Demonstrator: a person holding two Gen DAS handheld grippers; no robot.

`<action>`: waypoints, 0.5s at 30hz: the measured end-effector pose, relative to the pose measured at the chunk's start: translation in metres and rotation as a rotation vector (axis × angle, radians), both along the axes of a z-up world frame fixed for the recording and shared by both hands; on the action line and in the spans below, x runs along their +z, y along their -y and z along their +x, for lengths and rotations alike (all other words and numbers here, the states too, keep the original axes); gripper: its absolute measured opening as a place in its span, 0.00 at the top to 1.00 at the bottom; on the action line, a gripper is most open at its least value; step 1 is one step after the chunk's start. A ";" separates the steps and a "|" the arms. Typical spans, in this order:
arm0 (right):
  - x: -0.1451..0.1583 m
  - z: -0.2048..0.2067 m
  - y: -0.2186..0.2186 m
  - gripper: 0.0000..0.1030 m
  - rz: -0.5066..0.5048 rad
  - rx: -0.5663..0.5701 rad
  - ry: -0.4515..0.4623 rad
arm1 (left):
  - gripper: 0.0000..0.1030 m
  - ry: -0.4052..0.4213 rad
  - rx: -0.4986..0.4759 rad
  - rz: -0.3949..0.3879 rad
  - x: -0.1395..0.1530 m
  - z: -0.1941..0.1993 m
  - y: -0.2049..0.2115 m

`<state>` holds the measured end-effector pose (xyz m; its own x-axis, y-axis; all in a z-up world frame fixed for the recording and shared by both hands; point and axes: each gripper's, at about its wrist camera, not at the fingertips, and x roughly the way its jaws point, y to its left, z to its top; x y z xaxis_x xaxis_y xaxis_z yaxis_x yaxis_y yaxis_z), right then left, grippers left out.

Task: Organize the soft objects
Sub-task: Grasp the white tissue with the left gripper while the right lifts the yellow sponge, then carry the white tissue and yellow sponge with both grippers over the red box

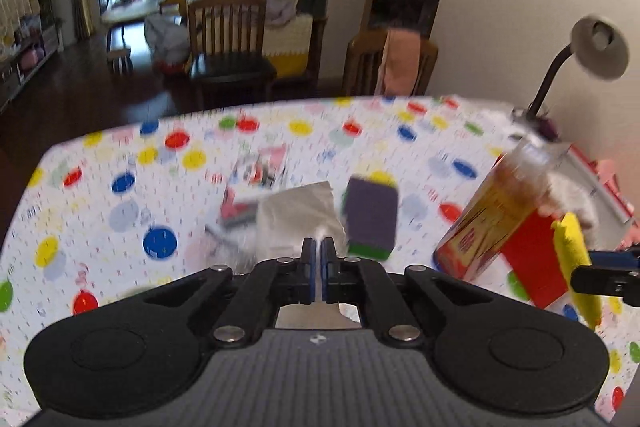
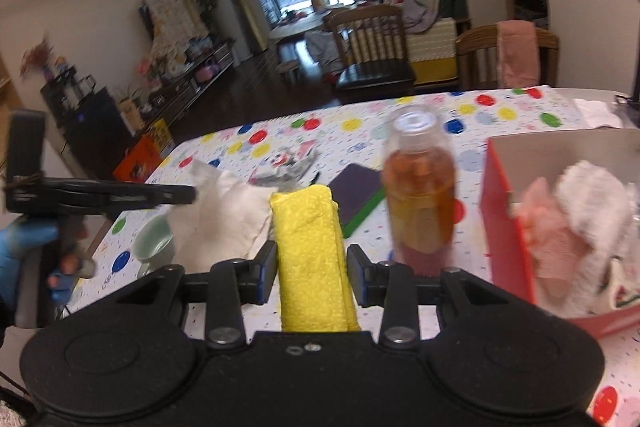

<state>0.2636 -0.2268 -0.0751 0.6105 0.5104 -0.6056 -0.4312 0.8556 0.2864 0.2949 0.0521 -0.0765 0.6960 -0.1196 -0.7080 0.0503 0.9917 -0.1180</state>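
My left gripper (image 1: 319,247) is shut on a corner of a white cloth (image 1: 296,215), which hangs lifted above the dotted tablecloth (image 1: 120,187). In the right wrist view that left gripper (image 2: 194,194) comes in from the left, with the white cloth (image 2: 224,215) bunched at its tip. My right gripper (image 2: 312,267) is shut on a folded yellow cloth (image 2: 310,251) that stands up between its pads. The left wrist view has the right gripper (image 1: 588,267) and yellow cloth (image 1: 576,255) at the right edge, beside a red box (image 1: 528,259).
The red box (image 2: 504,227) at the right holds pink and white soft items (image 2: 580,219). A clear bottle (image 2: 420,187) with amber contents stands left of it. A purple notebook (image 2: 356,191), a packet (image 2: 288,163), a green cup (image 2: 154,247) and a lamp (image 1: 596,47) share the table.
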 end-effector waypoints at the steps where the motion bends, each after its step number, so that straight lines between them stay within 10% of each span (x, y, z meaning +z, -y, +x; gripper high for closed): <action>1: 0.002 -0.001 0.005 0.65 0.005 -0.006 0.004 | 0.98 0.018 -0.001 -0.006 0.008 -0.003 0.001; 15: 0.008 -0.020 0.050 0.65 0.031 -0.047 0.021 | 0.98 0.041 -0.117 -0.109 0.053 -0.028 0.041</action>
